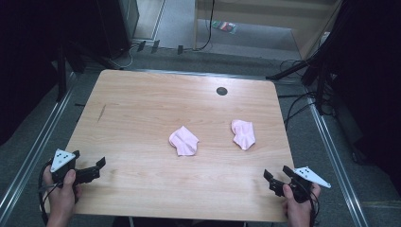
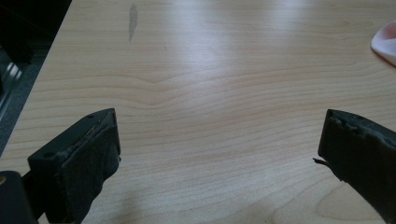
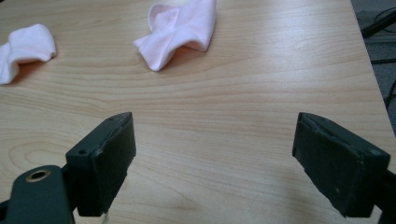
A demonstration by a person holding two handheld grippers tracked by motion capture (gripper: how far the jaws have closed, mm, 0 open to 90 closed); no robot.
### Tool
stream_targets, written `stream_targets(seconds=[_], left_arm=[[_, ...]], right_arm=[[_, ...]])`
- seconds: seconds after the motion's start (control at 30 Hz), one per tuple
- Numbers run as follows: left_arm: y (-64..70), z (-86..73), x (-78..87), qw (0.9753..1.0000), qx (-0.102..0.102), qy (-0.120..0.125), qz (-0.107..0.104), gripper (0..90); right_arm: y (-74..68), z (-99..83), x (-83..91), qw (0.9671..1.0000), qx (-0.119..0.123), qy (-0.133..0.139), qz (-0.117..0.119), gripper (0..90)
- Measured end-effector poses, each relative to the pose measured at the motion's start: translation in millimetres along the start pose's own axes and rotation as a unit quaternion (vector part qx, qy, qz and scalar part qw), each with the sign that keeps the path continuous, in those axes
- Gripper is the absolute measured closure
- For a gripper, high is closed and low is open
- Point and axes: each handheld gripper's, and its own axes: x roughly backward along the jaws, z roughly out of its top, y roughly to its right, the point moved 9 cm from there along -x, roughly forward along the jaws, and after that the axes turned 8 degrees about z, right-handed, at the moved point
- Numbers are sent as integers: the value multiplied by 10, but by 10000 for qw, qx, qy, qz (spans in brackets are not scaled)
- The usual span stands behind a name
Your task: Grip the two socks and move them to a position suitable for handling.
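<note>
Two small pink socks lie crumpled on the wooden table (image 1: 142, 94): one near the middle (image 1: 183, 141), the other to its right (image 1: 243, 134). My left gripper (image 1: 88, 158) is held at the table's front left corner, open, nothing between its jaws. My right gripper (image 1: 277, 171) is at the front right corner, also open and empty. In the right gripper view the open gripper (image 3: 215, 144) faces the right sock (image 3: 180, 28), with the middle sock (image 3: 23, 49) farther left. In the left gripper view the gripper (image 2: 219, 140) stands open over bare wood, and a sock's edge (image 2: 385, 44) shows at far right.
A round dark cable hole (image 1: 222, 91) sits at the table's back. A dark streak (image 1: 101, 112) marks the wood at the left. Cables (image 1: 298, 101) and dark stands crowd the floor around the table.
</note>
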Motion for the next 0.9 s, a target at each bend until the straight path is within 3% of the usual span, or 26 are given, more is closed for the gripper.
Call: stream_targets(seconds=[0.13,0.3,0.37,0.63,0.9], left_arm=[[-5,-1,3,10000,-3,2,49,0],[-12,1,0,10000,41,3,48,0],[-11,4,-2,10000,47,8,31,0],[-5,6,-12,10000,44,-19,4,0],[-8,8,-13,10000,71,-13,4,0]], right_arm=[[-21,83,44,9996,-157,190,114,134],[-82,147,56,9996,-143,221,60,134],[-139,174,41,9998,0,172,24,134],[-440,449,-186,9995,302,43,104,138],[-474,604,-433,9994,335,-99,-66,186]])
